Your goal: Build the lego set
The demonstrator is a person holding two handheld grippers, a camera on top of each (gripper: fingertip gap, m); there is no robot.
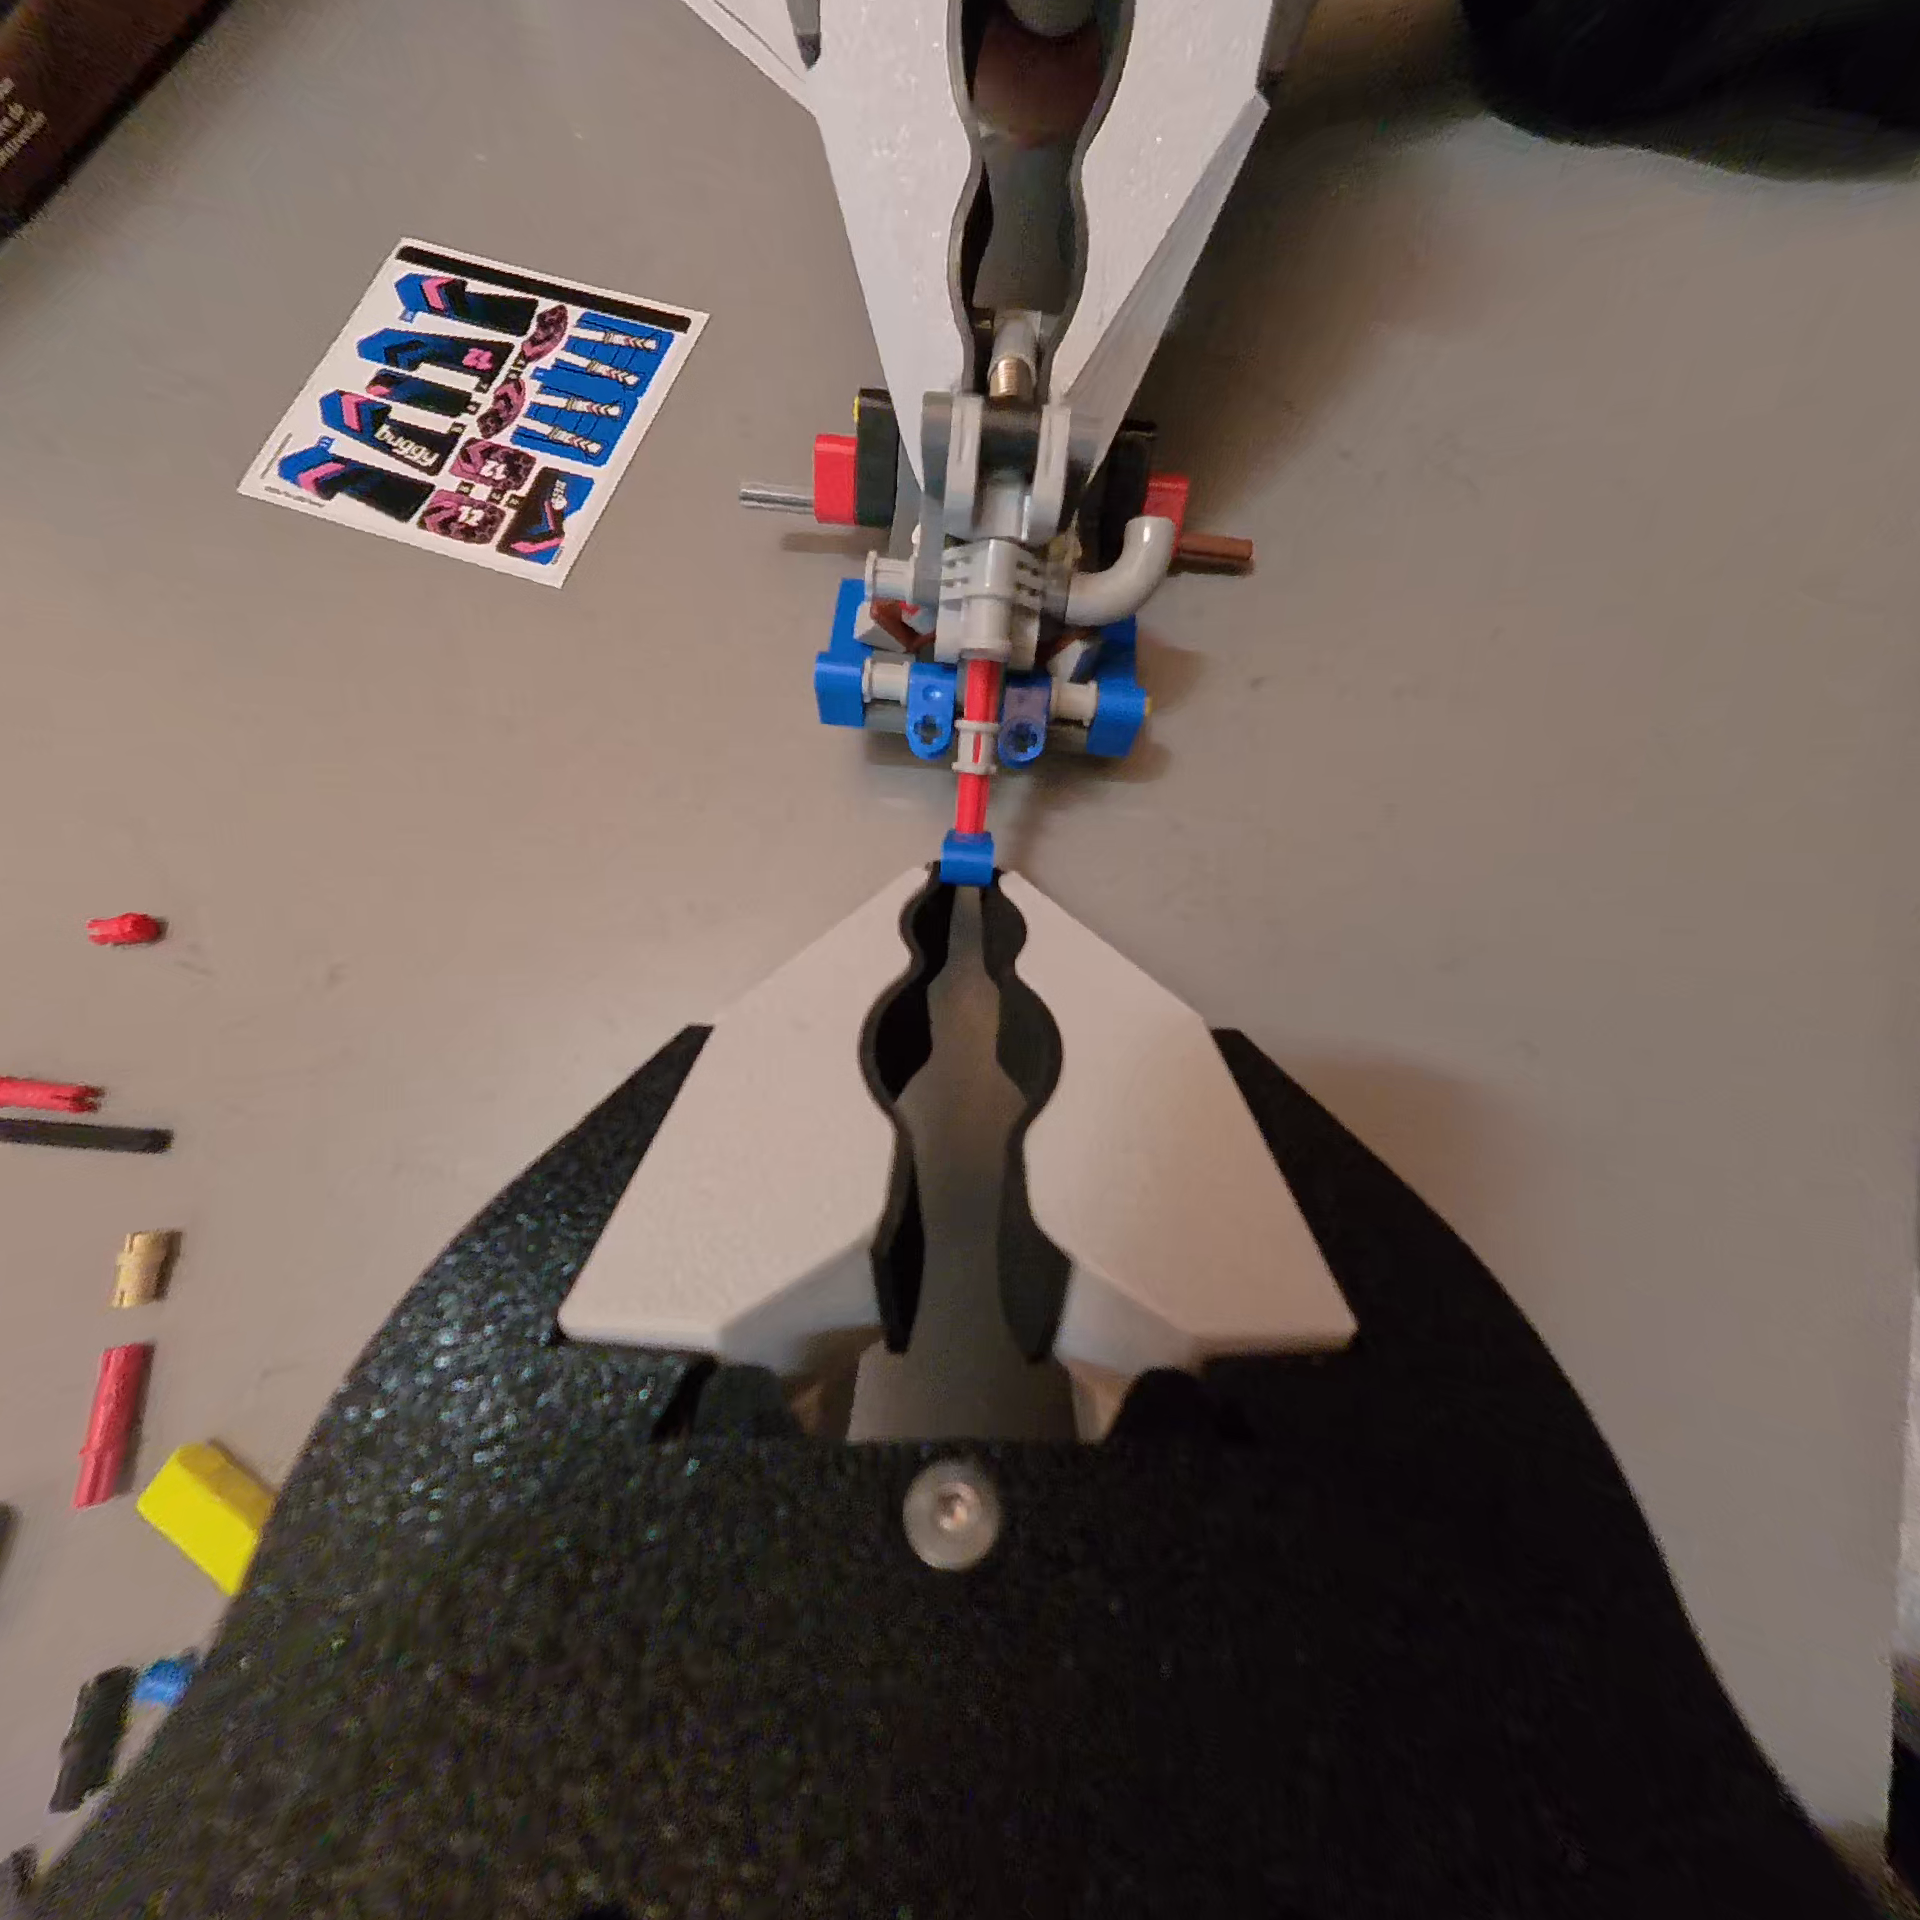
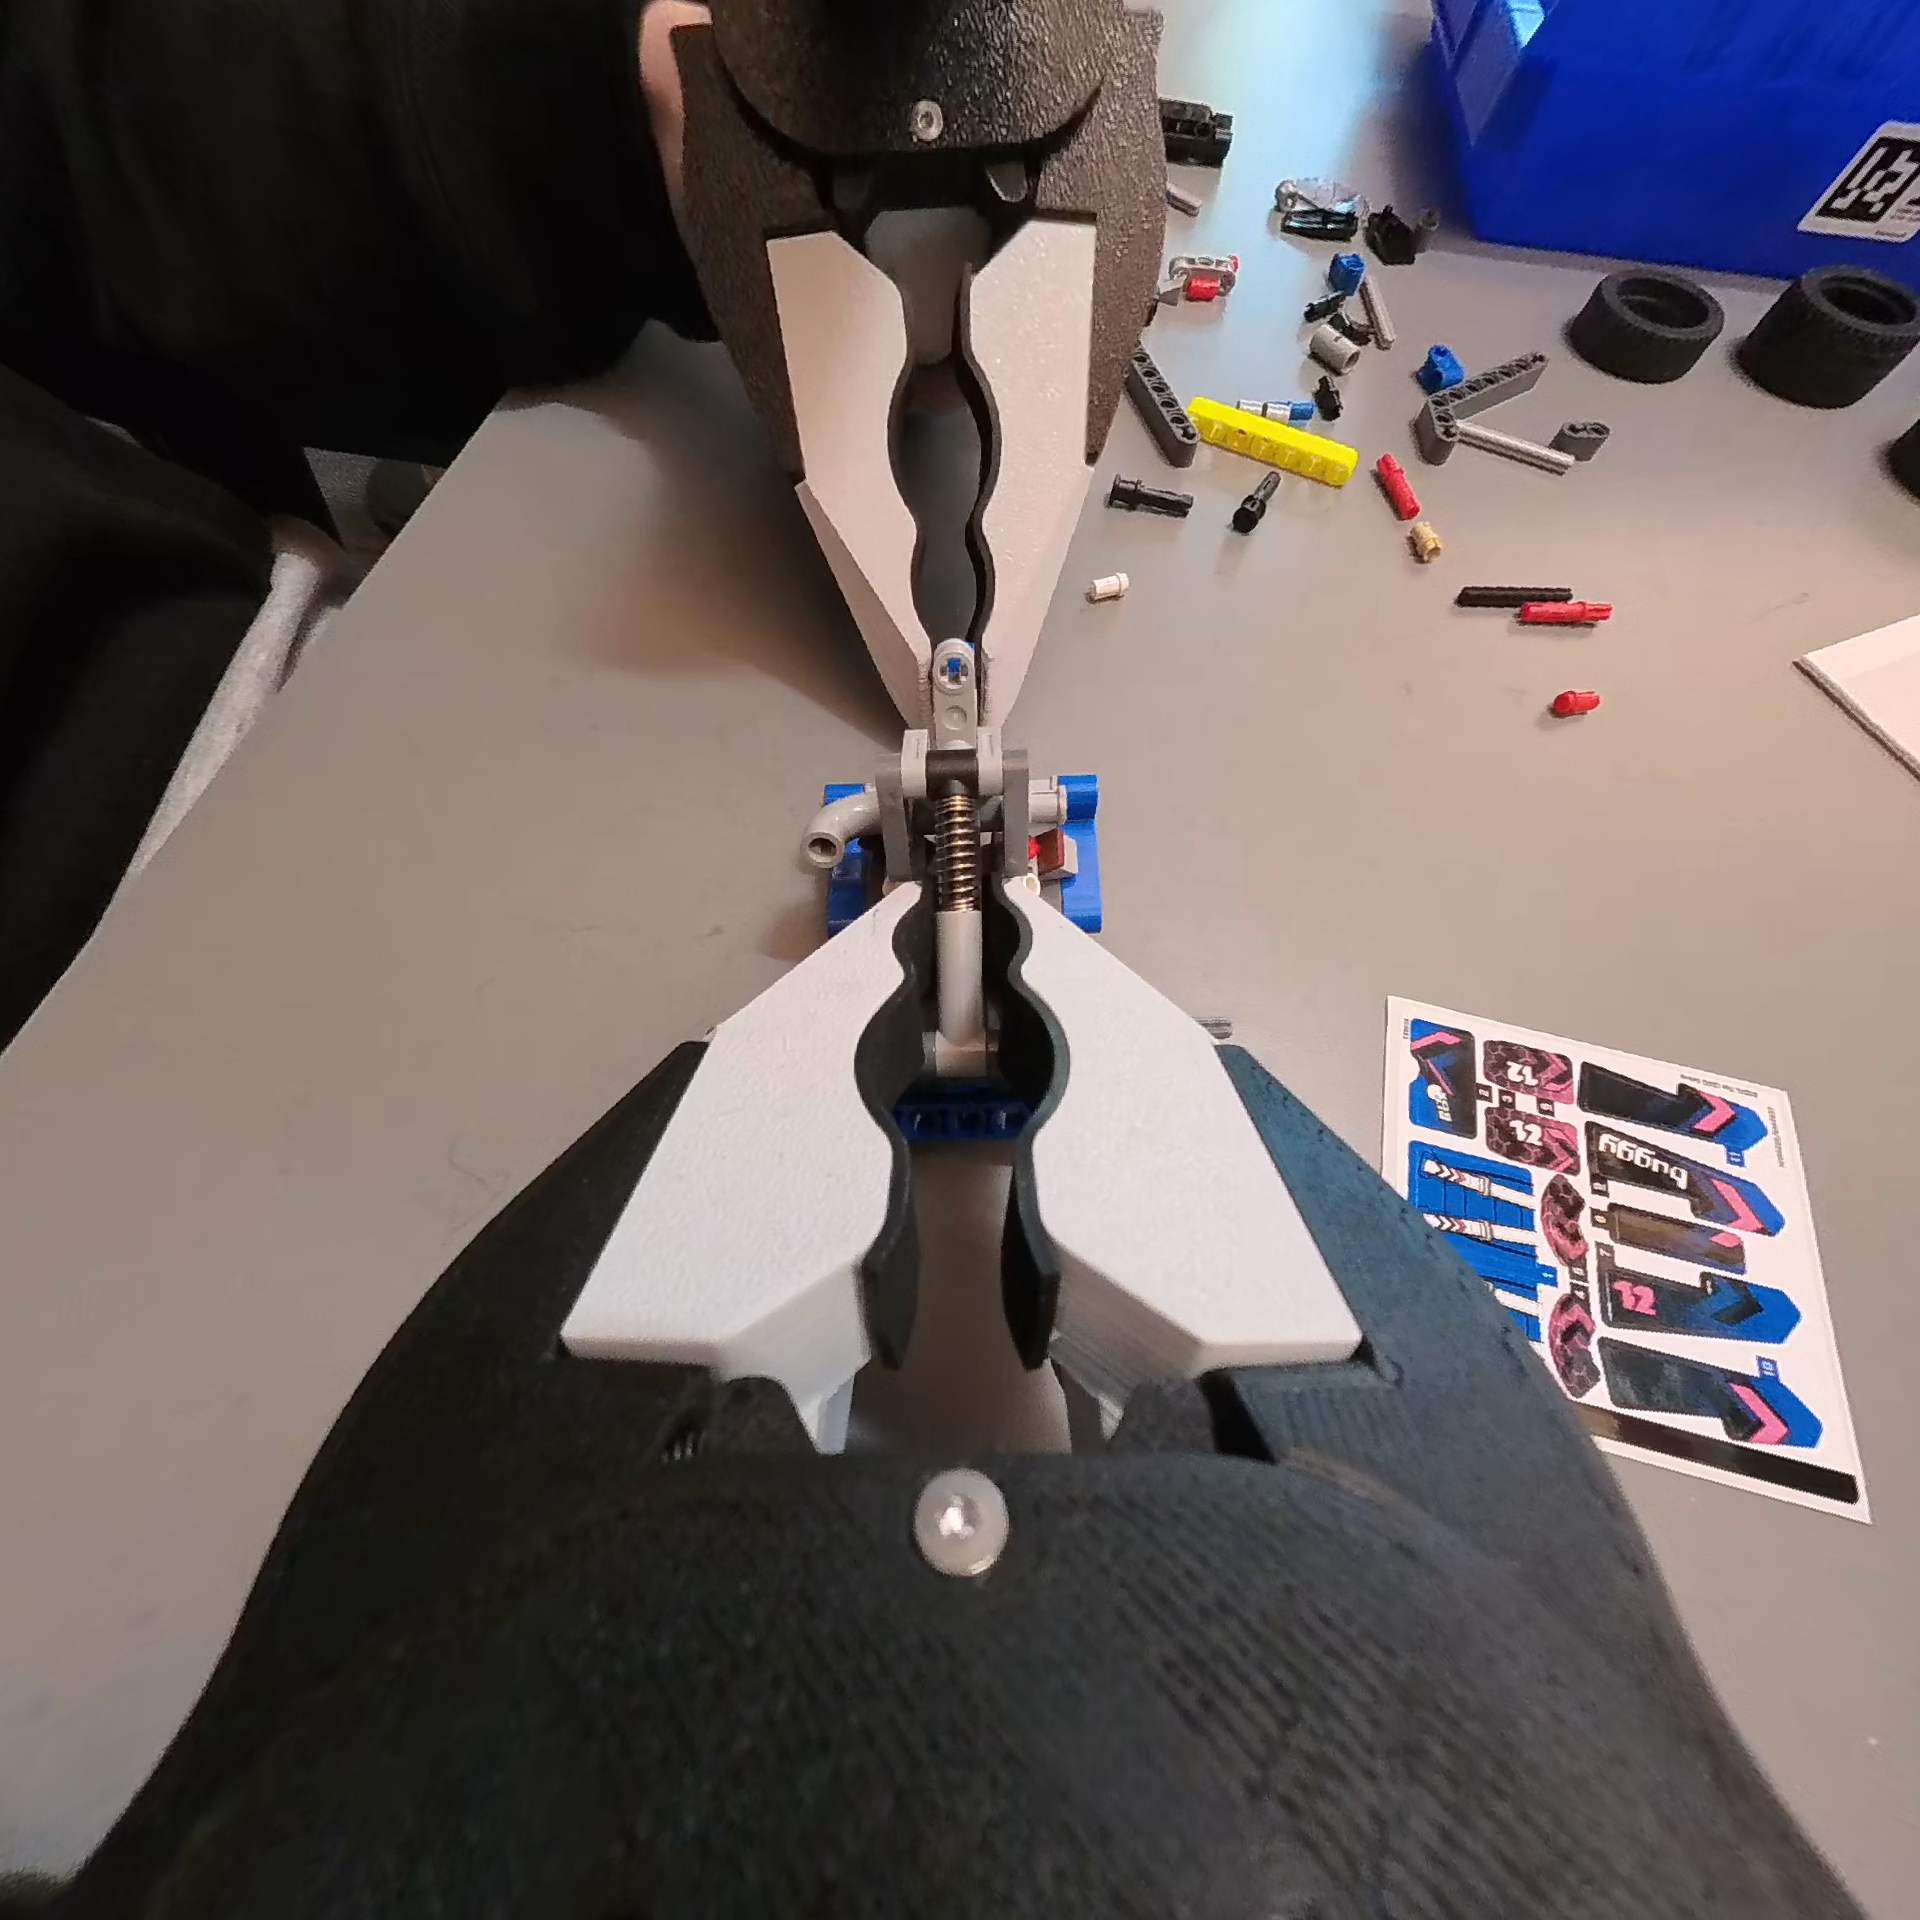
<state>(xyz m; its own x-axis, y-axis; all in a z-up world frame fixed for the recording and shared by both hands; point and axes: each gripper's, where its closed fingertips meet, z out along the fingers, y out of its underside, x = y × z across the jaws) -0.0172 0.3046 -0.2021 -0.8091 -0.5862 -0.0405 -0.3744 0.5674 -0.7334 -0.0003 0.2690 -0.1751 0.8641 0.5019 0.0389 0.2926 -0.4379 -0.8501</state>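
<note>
On the far left of the grey bench (image 1: 1558,935), in the left wrist view, loose red, black, tan and yellow plastic pieces (image 1: 125,1299) lie in a column. Next comes the printed sticker sheet (image 1: 473,410), flat and well apart from the build. Centre stage, the half-built blue-and-grey lego chassis (image 1: 982,644) sits on the bench. The left claw (image 1: 966,871) pinches the small blue connector (image 1: 967,858) on the tip of the red axle (image 1: 974,727) sticking out of the chassis. Opposite, the right claw (image 2: 961,920) is closed around the model's grey spring shock absorber (image 2: 956,883). Off right, two black rubber tyres (image 2: 1745,327) wait beside a blue bin (image 2: 1662,125).
</note>
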